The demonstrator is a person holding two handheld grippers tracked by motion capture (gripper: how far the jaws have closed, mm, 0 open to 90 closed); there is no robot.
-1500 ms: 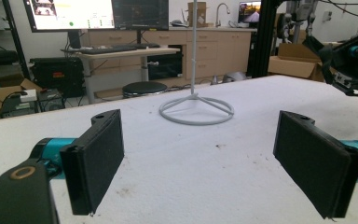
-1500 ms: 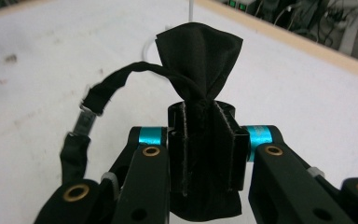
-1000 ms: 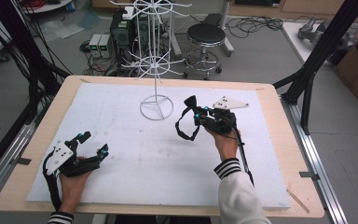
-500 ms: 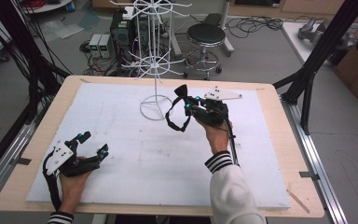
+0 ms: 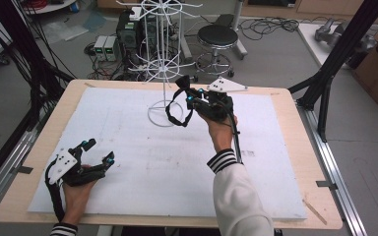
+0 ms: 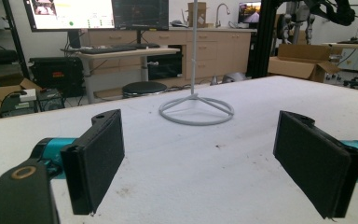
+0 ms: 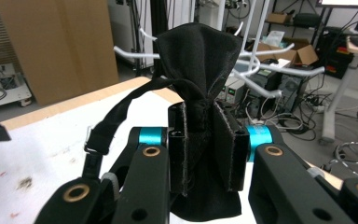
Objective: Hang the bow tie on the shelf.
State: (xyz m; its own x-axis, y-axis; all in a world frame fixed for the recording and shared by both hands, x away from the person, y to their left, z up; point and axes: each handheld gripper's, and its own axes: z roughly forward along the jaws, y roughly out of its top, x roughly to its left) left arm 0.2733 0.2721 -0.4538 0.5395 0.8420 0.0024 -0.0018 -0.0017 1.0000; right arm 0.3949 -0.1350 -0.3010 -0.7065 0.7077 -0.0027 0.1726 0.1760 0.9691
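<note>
Black cloth strap point(image 7: 200, 93) sits pinched in right tongs point(image 7: 204, 154); left tongs point(image 6: 214, 163) gape wide.

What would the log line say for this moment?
right claw: shut on black strap, raised beside white wire rack | left claw: open, holding nothing, low over white table cover

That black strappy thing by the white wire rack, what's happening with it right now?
A person holds a gripper in each hand at a table. The right gripper is shut on a black fabric item with a strap, held up in the air beside the white wire rack, not yet on any of its hooks. The left gripper lies open and empty low over the white table cover, near the front left corner.
</note>
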